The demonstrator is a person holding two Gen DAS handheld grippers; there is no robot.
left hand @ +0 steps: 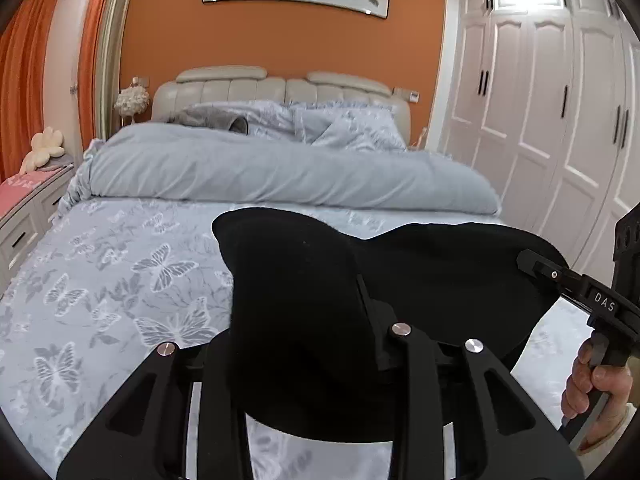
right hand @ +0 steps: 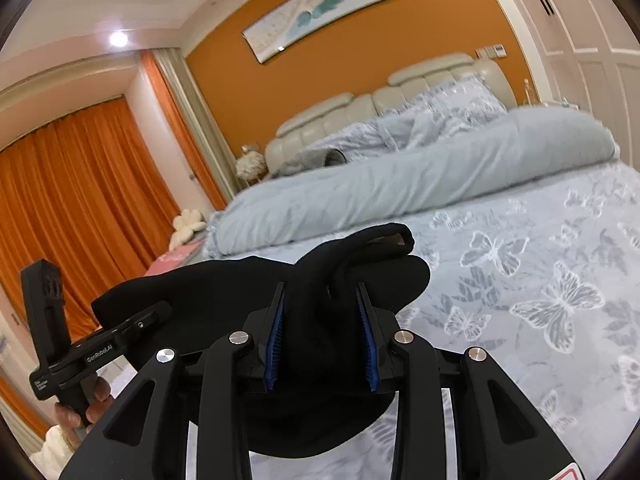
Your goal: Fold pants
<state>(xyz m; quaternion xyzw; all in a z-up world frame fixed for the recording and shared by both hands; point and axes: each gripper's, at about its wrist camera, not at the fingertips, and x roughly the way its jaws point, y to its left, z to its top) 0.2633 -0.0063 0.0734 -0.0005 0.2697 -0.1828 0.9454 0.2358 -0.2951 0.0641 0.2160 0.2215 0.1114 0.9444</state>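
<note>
Black pants (left hand: 304, 300) held aloft between 2 grippers above a butterfly-print bed (left hand: 120, 264).
Left gripper (left hand: 316, 344) and right gripper (right hand: 324, 340) each have jaws clenched on bunched pants fabric.

Left gripper (left hand: 304, 320) fingertips: buried under the black pants (left hand: 420, 276), so the jaw gap cannot be read.
Pants lower edge: hidden behind the gripper frame at the bottom of both views.
Right gripper (right hand: 324, 336) pads (right hand: 276, 344): blue ribs partly hidden by bunched pants cloth.
Bed (left hand: 120, 264) beneath the pants: covered.
Wardrobe (left hand: 560, 100) beside the bed: top washed out by glare.
</note>
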